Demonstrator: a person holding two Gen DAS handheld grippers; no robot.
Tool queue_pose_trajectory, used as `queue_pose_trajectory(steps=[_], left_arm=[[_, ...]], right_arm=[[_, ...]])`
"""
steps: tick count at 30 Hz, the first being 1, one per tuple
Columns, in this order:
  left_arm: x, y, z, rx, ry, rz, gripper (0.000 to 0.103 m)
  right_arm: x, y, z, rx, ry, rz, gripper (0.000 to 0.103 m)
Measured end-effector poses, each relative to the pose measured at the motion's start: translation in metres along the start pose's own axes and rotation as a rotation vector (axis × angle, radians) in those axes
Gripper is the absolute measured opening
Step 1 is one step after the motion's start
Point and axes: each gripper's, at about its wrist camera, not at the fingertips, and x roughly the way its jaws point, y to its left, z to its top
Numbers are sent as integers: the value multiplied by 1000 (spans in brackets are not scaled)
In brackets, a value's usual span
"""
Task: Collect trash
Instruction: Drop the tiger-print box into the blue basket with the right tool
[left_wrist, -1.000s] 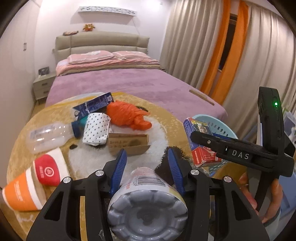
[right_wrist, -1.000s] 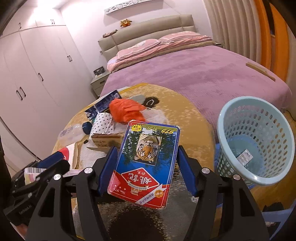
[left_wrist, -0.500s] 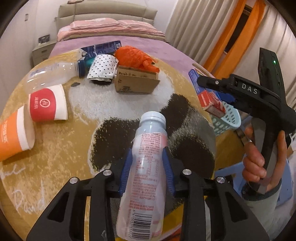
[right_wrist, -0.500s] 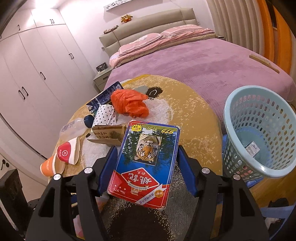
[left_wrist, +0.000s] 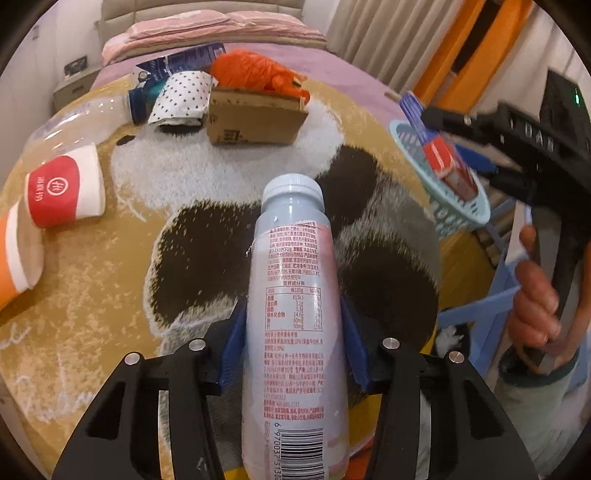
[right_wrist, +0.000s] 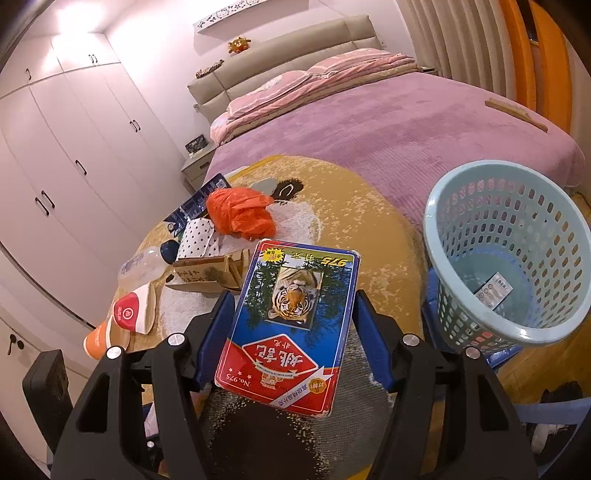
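My left gripper is shut on a pale blue plastic drink bottle with a printed label, cap pointing forward, held above the round panda rug. My right gripper is shut on a blue and red card box with a tiger picture; it also shows in the left wrist view, held near the light blue mesh basket. In the right wrist view the basket stands to the right, off the rug, with a small packet inside.
On the rug lie a cardboard box, an orange plastic bag, a dotted white wrapper, a clear bottle, a red-banded paper cup, an orange cup. A purple bed is behind, wardrobes left.
My left gripper rose and tilted down over the rug, so the bottle shows lengthwise instead of base-on. My right gripper with the card box moved closer to the basket.
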Motion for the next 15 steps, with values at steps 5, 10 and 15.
queue_pose_trajectory(steps=[5,10,15], left_arm=[[-3,-14,20,2,-73,-48,46],[6,-41,46,42,-110,-84,46],[23,-74,76,84,-135,-127,46]], right_arm=[[-7,-16,5,25,-19,-7,62],[-16,-39,13,64,-44,-26,62],[-26,-73,20,110,-73,-86,62]])
